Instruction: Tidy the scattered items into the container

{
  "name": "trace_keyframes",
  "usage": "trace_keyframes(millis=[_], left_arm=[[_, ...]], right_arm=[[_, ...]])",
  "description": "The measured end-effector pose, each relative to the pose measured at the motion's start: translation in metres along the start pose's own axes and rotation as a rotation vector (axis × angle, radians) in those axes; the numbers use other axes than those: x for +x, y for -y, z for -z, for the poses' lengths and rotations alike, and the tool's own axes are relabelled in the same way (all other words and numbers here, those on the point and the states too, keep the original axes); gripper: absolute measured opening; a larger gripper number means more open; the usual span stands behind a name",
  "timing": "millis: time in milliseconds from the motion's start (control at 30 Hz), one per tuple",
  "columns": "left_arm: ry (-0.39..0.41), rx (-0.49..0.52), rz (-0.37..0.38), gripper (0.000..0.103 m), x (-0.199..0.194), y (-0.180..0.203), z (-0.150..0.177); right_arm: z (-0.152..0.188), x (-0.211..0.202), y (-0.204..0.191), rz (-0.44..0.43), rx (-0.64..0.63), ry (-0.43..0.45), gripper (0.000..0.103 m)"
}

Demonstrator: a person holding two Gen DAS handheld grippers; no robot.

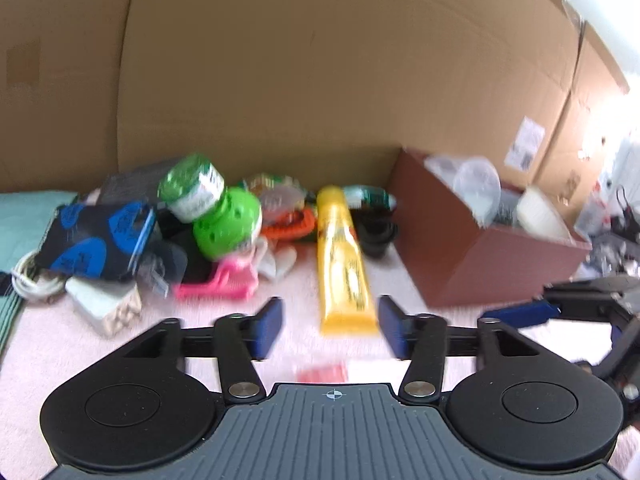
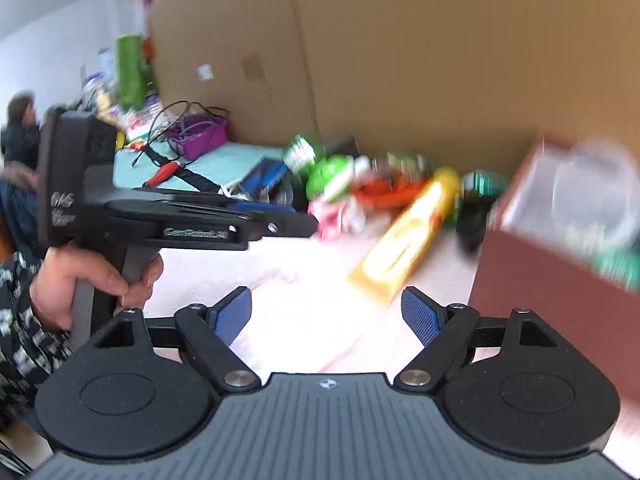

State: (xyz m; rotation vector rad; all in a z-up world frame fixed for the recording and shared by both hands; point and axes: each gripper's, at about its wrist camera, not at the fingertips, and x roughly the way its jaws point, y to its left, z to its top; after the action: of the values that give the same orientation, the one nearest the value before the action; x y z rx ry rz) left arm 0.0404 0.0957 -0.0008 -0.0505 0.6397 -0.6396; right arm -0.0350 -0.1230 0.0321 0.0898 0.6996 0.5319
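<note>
Your left gripper [image 1: 328,330] and right gripper [image 2: 326,314] both stand with jaws spread wide and nothing between the pads. The yellow tube [image 1: 342,264] lies flat on the pink cloth [image 1: 80,352], just left of the brown box [image 1: 480,256]; the remaining clutter heaps further left of the tube.

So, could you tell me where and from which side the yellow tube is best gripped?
Probably across its flat body just above the crimped end, coming from the near side. The yellow tube lies flat on the pink cloth, crimp end towards the open left gripper, with clear cloth on both sides there. Its far cap end sits among clutter.
</note>
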Motion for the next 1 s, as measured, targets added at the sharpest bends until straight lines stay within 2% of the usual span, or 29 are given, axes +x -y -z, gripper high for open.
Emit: trace_keyframes(millis=[67, 100, 233, 300, 400, 433, 467, 500, 600, 633, 800, 900, 933, 967, 1000], left_arm=[[-0.063, 0.011, 0.019, 0.088, -0.002, -0.001, 0.006], [-0.091, 0.017, 0.030, 0.089, -0.003, -0.002, 0.011], [-0.188, 0.003, 0.064, 0.087, 0.006, -0.007, 0.026], [-0.217, -0.012, 0.070, 0.083, 0.014, -0.010, 0.031], [-0.199, -0.025, 0.083, 0.082, 0.018, -0.013, 0.034], [-0.196, -0.025, 0.092, 0.078, 0.019, -0.012, 0.033], [-0.197, -0.034, 0.124, 0.066, 0.019, -0.013, 0.033], [-0.202, -0.045, 0.155, 0.062, 0.020, -0.013, 0.033], [-0.206, -0.017, 0.160, 0.062, 0.018, -0.006, 0.035], [-0.206, -0.010, 0.163, 0.062, 0.017, -0.006, 0.036], [-0.208, 0.074, 0.176, 0.078, 0.014, 0.006, 0.042], [-0.212, 0.065, 0.166, 0.078, 0.014, 0.008, 0.042], [-0.214, 0.049, 0.167, 0.078, 0.014, 0.007, 0.041], [-0.214, 0.033, 0.168, 0.076, 0.014, 0.005, 0.040], [-0.212, 0.014, 0.169, 0.059, 0.014, 0.002, 0.040]], right_arm=[[0.004, 0.007, 0.000, -0.037, 0.033, -0.023, 0.082], [0.006, 0.012, 0.000, -0.050, 0.046, -0.039, 0.082], [0.013, 0.031, 0.006, -0.072, 0.120, -0.109, 0.080], [0.015, 0.040, 0.012, -0.101, 0.170, -0.132, 0.078], [0.020, 0.051, 0.029, -0.132, 0.272, -0.173, 0.078], [0.021, 0.051, 0.034, -0.151, 0.305, -0.168, 0.078], [0.021, 0.051, 0.038, -0.167, 0.332, -0.165, 0.078], [0.021, 0.050, 0.042, -0.178, 0.357, -0.160, 0.077], [0.021, 0.053, 0.057, -0.255, 0.490, -0.145, 0.074], [0.021, 0.055, 0.059, -0.254, 0.509, -0.142, 0.074], [0.014, 0.064, 0.050, -0.231, 0.480, -0.156, 0.074], [0.009, 0.067, 0.048, -0.211, 0.465, -0.175, 0.073], [0.009, 0.066, 0.048, -0.188, 0.460, -0.181, 0.067], [0.008, 0.065, 0.046, -0.168, 0.446, -0.185, 0.063], [0.008, 0.064, 0.045, -0.151, 0.426, -0.187, 0.063]])
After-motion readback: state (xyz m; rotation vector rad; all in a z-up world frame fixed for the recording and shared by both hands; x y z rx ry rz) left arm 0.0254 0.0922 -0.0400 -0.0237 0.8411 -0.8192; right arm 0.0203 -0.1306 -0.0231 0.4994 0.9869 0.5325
